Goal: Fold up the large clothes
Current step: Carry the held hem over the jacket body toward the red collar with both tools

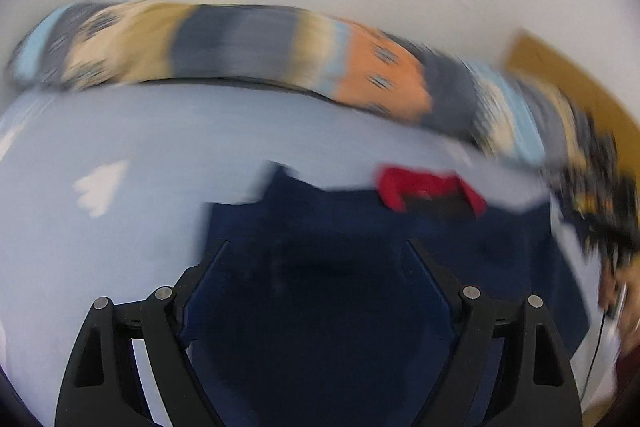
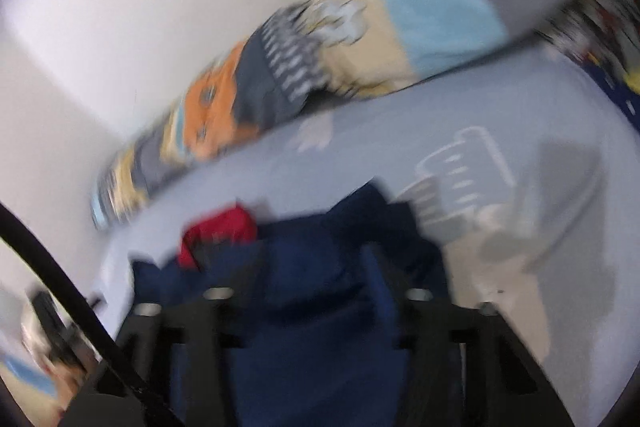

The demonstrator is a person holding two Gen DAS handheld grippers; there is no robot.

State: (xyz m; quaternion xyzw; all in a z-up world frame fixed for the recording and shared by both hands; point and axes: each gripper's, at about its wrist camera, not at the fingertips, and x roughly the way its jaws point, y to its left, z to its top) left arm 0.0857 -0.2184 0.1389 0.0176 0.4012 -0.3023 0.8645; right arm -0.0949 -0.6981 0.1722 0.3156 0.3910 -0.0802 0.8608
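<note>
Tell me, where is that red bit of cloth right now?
The red collar sits at the far edge of the navy garment on the pale blue bedsheet, ahead of both grippers, below the patterned bolster.

**Blur and cut edges hide much**

Both views are smeared by motion. The right gripper (image 2: pixel 320 267) has blurred fingers, so its grip on the navy garment (image 2: pixel 312 327) cannot be told. The patterned bolster (image 1: pixel 240 43) shows unreadable prints. The garment's lower part leaves the picture.
</note>
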